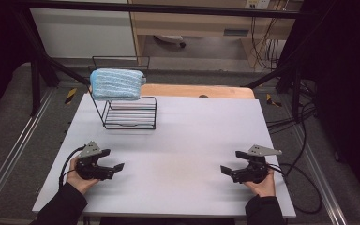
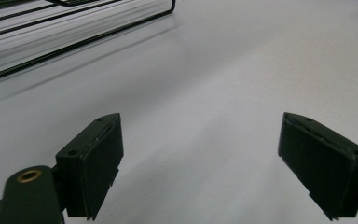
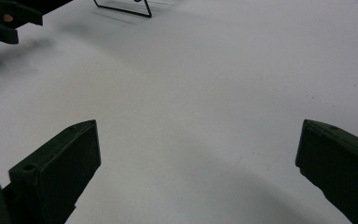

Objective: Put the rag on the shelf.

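No text, label, brand, number or sign could be read anywhere in the three views. The yellow-and-black striped markers beyond the far corners of the table (image 1: 178,140) carried no legible lettering.

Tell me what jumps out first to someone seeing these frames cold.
The light blue folded cloth draped over the top of the black wire rack at the far left of the white table draws the eye first. Next come the two black handheld grippers near the table's front edge, the left gripper and the right gripper, both with jaws spread wide and holding nothing.
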{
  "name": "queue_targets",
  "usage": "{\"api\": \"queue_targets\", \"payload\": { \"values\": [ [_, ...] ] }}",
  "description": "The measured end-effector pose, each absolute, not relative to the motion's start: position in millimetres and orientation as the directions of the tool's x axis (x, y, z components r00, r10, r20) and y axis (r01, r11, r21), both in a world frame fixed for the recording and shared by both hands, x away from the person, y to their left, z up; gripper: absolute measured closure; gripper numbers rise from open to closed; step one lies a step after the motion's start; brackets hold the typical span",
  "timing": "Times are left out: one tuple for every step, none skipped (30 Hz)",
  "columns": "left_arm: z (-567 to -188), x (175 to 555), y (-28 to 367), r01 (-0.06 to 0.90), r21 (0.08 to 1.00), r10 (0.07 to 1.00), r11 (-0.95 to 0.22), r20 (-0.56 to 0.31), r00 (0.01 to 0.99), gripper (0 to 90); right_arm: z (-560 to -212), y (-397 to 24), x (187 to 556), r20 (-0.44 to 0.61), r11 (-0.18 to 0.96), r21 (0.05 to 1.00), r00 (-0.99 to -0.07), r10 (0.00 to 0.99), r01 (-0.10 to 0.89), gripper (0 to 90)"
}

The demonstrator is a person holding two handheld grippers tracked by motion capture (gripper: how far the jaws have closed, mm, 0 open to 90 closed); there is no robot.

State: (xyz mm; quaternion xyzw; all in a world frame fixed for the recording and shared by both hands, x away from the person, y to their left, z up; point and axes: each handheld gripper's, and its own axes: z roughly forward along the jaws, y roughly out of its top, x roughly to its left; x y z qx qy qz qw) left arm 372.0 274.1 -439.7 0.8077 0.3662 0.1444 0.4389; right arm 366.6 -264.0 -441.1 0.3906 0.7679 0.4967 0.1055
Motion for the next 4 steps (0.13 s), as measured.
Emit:
{"api": "queue_targets", "payload": {
  "values": [
    [-440.3, 371.9, 274.2, 0.465, 0.814, 0.717, -0.347, -0.088, 0.691, 14.1, -441.7, -263.2, 366.3, 0.231, 0.197, 0.844, -0.67, 0.706, 0.499, 0.6],
    [-440.9, 371.8, 274.1, 0.467, 0.813, 0.719, -0.348, -0.088, 0.69, 14.1, -442.1, -262.4, 366.4, 0.234, 0.199, 0.842, -0.671, 0.704, 0.502, 0.6],
    [-441.2, 371.8, 274.2, 0.466, 0.811, 0.719, -0.354, -0.083, 0.69, 14.1, -442.6, -261.9, 366.6, 0.232, 0.202, 0.841, -0.673, 0.702, 0.501, 0.6],
    [-441.3, 371.7, 274.3, 0.464, 0.81, 0.72, -0.359, -0.077, 0.69, 14.1, -443.0, -261.7, 366.8, 0.229, 0.206, 0.84, -0.673, 0.704, 0.501, 0.6]
  ]
}}
